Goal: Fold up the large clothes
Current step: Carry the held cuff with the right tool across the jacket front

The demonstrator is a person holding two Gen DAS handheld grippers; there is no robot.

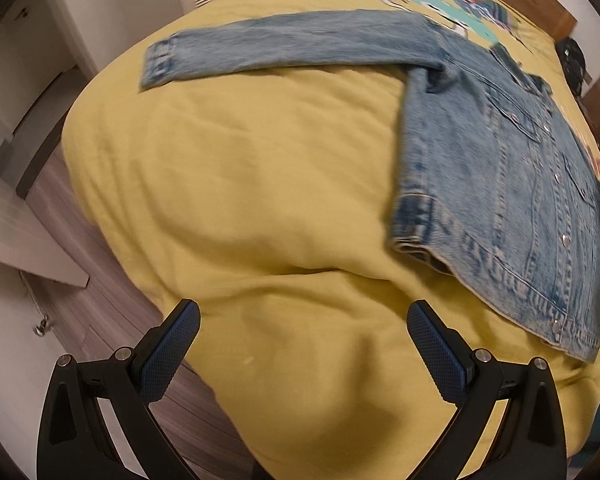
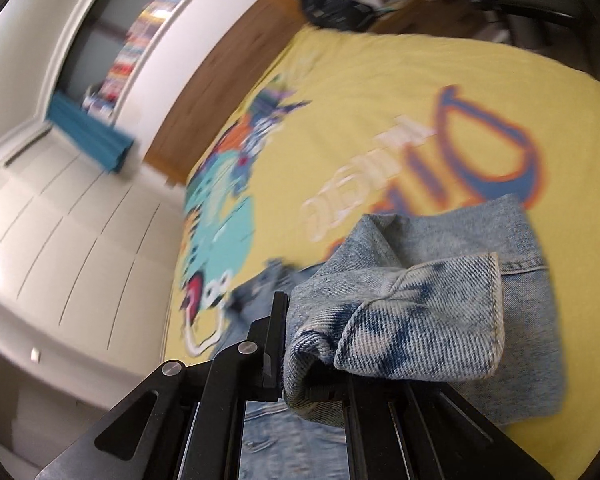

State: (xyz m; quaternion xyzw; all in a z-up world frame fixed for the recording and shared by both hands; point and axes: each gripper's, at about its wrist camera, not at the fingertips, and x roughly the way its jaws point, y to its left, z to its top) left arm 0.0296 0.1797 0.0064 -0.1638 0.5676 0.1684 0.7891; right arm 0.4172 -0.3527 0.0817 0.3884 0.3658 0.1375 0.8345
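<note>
Right claw [image 2: 320,344] pinches a jacket cuff [image 2: 420,320]; left claw [image 1: 302,344] hangs spread and empty.

We see the denim jacket [image 1: 500,184] lying flat on the yellow bed [image 1: 240,200] at right of the left view, one sleeve [image 1: 284,44] stretched toward upper left. We judge the denim heavy, stiff and grippy, holding creases well; the far sleeve's cuff or the hem corner looks best for our free claw.

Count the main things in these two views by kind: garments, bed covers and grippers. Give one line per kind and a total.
Denim jacket: 1
Yellow printed bed cover: 1
Grippers: 2, the left gripper open and empty, the right gripper shut on the jacket's cuff
Total: 4
</note>
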